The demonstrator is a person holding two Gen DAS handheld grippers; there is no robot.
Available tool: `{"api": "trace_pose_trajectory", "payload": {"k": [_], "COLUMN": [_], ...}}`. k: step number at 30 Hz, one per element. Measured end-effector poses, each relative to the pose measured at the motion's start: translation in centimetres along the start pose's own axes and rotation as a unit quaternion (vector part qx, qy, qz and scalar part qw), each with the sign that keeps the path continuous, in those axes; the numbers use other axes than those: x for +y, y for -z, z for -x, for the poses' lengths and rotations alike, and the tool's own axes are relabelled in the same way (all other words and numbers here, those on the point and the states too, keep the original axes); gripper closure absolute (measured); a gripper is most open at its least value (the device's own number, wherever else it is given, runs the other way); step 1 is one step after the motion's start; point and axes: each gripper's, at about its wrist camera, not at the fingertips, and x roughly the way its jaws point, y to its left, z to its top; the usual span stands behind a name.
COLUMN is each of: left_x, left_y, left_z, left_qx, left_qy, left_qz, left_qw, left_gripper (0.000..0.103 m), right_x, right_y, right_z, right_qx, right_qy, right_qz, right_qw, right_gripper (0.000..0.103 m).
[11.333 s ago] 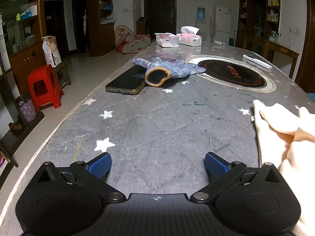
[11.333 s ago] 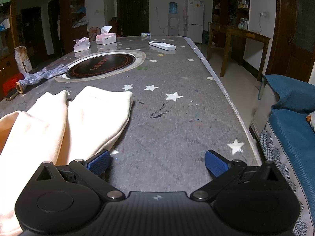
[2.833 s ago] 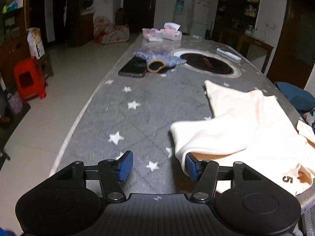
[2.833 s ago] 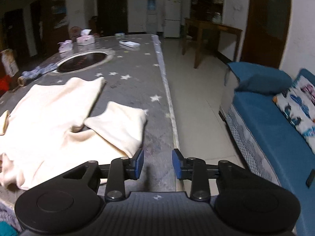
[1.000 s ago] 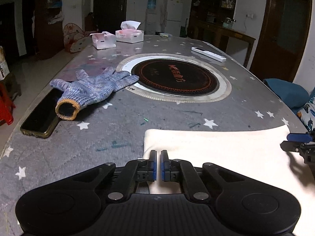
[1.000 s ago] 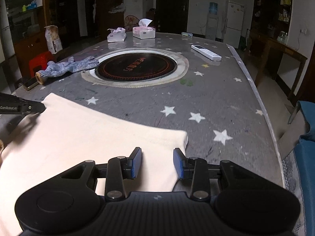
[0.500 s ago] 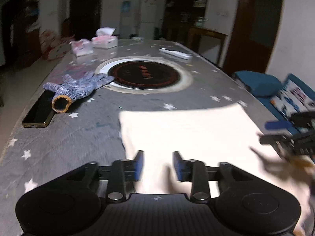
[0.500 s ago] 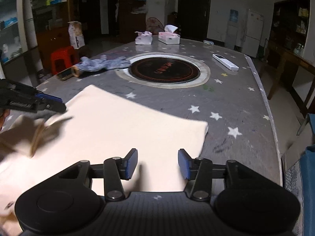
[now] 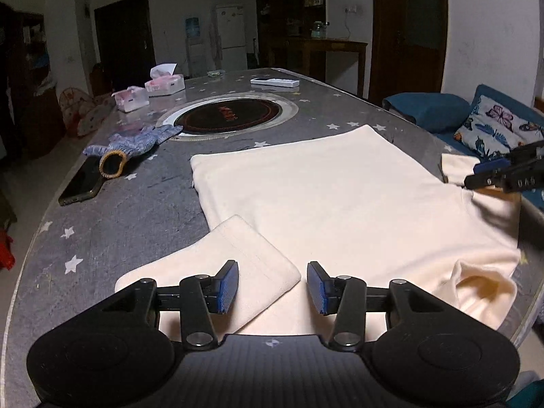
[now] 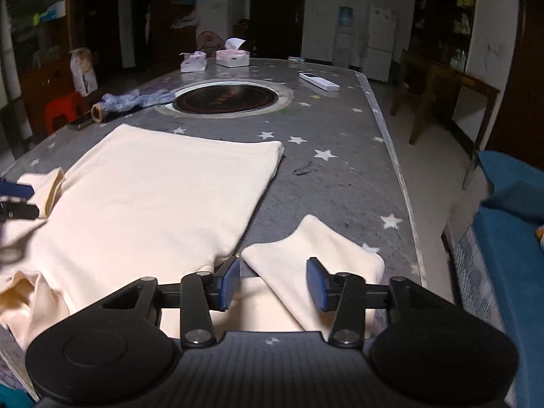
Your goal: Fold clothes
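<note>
A cream T-shirt (image 9: 323,187) lies spread flat on the grey star-patterned table (image 9: 136,224), hem toward the far side. My left gripper (image 9: 272,285) stands open just above the shirt's left sleeve (image 9: 238,251). The sleeve's corner lies under the gap and the pads do not press it. My right gripper (image 10: 273,284) hangs over the right sleeve (image 10: 316,248). Its jaws are closing with the sleeve's edge below the gap, unpinched. Each gripper shows at the edge of the other's view: the right gripper (image 9: 503,173) and the left gripper (image 10: 13,197).
Beyond the shirt lie a blue knit glove (image 9: 132,146), a dark phone (image 9: 81,183), a round inset cooktop (image 9: 227,115), two tissue boxes (image 9: 165,83) and a white remote (image 9: 275,82). A blue sofa (image 10: 510,238) stands past the table's right edge (image 10: 404,183).
Both grippers have drawn back from the hem toward the near edge. The left jaws, shut a second ago, have opened and released the cloth. The shirt now lies flat with its sleeves out.
</note>
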Motion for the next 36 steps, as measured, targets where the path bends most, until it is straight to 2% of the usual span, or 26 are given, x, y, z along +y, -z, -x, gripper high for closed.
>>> {"api": "trace_pose_trajectory", "payload": {"k": [5, 8, 10, 13, 17, 21, 26, 30, 32, 36], "left_x": [-0.1, -0.1, 0.1, 0.3, 0.8, 1.4, 2.1, 3.1, 3.8, 5.7], "left_y": [0.4, 0.6, 0.6, 0.7, 0.7, 0.7, 0.7, 0.5, 0.4, 0.5], "left_z": [0.1, 0.2, 0.2, 0.2, 0.4, 0.8, 1.3, 2.3, 2.8, 4.6], "left_qx": [0.002, 0.003, 0.002, 0.002, 0.0, -0.004, -0.011, -0.023, -0.029, -0.05], "left_qy": [-0.006, -0.009, -0.011, -0.013, -0.015, -0.011, -0.012, -0.014, -0.017, -0.035], "left_qz": [0.0, 0.002, 0.005, 0.012, 0.024, 0.044, 0.062, 0.084, 0.1, 0.139], "left_qw": [1.0, 1.0, 0.9999, 0.9998, 0.9996, 0.999, 0.9979, 0.9961, 0.9944, 0.9885], "left_gripper": [0.058, 0.063, 0.069, 0.077, 0.086, 0.088, 0.094, 0.097, 0.097, 0.098], "right_x": [0.4, 0.7, 0.5, -0.3, -1.9, -4.5, -8.1, -10.3, -10.6, -9.9], "right_y": [0.2, 0.2, 0.3, 0.5, 1.0, 1.9, 3.9, 5.9, 6.5, 6.6], "right_z": [-1.1, -1.7, -1.8, -0.9, 1.7, 4.7, 7.1, 7.2, 6.8, 6.1], "right_qx": [0.006, 0.005, 0.0, -0.015, -0.047, -0.072, -0.074, -0.049, -0.036, -0.027], "right_qy": [-0.004, 0.001, 0.012, 0.028, 0.067, 0.124, 0.182, 0.196, 0.197, 0.202], "right_qz": [0.015, 0.023, 0.018, -0.001, -0.021, -0.055, -0.11, -0.155, -0.164, -0.153], "right_qw": [1.0, 1.0, 1.0, 0.999, 0.996, 0.988, 0.974, 0.967, 0.966, 0.967], "right_gripper": [0.067, 0.079, 0.094, 0.1, 0.1, 0.1, 0.1, 0.1, 0.097, 0.078]}}
